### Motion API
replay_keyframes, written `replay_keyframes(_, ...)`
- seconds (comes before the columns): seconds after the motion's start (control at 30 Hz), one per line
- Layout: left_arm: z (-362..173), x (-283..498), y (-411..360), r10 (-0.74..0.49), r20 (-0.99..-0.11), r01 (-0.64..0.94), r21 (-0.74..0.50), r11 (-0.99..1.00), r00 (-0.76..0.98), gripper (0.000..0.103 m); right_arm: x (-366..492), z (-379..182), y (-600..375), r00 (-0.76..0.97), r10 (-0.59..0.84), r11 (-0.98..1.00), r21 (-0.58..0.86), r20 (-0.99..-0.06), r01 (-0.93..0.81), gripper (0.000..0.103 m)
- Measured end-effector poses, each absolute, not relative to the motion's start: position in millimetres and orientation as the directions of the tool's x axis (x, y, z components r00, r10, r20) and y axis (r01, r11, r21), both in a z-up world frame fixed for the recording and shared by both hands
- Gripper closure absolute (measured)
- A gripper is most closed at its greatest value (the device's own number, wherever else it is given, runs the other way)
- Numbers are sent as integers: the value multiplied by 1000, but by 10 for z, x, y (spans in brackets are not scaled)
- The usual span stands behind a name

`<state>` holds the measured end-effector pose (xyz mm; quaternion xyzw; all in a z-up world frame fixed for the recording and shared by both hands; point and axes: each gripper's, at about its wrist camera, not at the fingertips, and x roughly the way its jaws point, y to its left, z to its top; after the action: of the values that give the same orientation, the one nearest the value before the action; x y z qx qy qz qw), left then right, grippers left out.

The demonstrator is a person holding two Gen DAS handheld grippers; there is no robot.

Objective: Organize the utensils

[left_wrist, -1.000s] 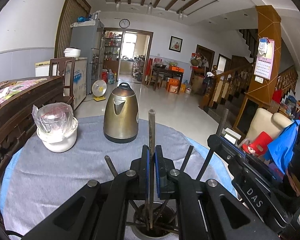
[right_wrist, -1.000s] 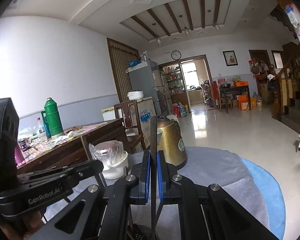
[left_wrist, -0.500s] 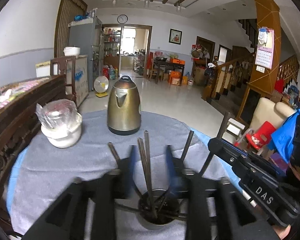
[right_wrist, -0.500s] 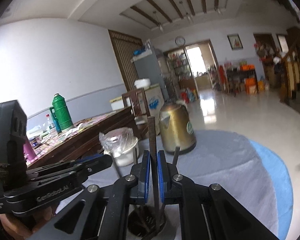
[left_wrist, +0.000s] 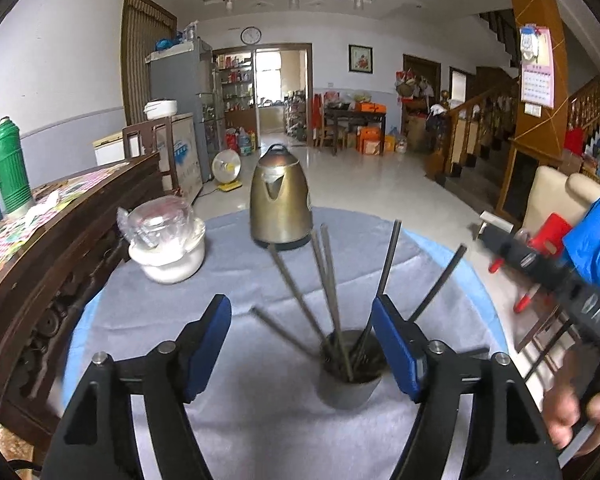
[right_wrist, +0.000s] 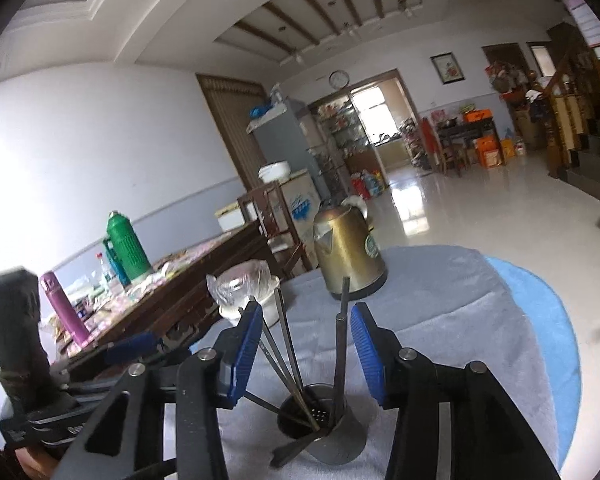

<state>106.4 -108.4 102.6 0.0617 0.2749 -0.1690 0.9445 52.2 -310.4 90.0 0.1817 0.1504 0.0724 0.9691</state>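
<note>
A grey metal holder cup stands on the grey cloth with several dark chopsticks fanned out of it. My left gripper hangs just behind the cup, its jaws opening, blue pads clear of every stick. My right gripper is also opening; chopsticks rise between its blue pads without touching them. The right gripper's black body shows at the right in the left wrist view, with a hand on it.
A brass kettle and a white bowl under plastic wrap stand further back on the round table. A dark wooden sideboard with a green thermos lies left.
Both grippers were shut on a single chopstick held over the cup. Both have opened, the sticks have dropped into the cup, and both grippers have drawn back from it.
</note>
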Motion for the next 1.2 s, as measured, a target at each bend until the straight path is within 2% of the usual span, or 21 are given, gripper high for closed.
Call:
replay_keyframes(0.23, 1002, 753, -891, -201, -557, 297, 86, 951, 806, 19, -142, 1233, -3002, 959, 93, 949, 316, -267, -4, 47)
replay_keyframes(0.3, 1008, 646, -806, -188, -551, 279, 85, 957, 813, 16, -295, 1269, -2907, 953, 85, 956, 293, -289, 3, 39)
replay_keyframes(0.47, 1018, 414, -578, -134, -546, 213, 84, 973, 827, 13, -517, 1091, -2616, 916, 108, 955, 295, -387, 12, 39)
replay_keyframes(0.73, 926, 1, -435, -23, -556, 161, 202, 966, 831, 11, -692, 668, -2225, 863, 80, 954, 289, -499, 78, 39)
replay_keyframes(1.2, 962, -534, -283, -14, -538, 141, 195, 970, 843, 11, -1144, 579, -2049, 844, 30, 952, 272, -536, 138, 39)
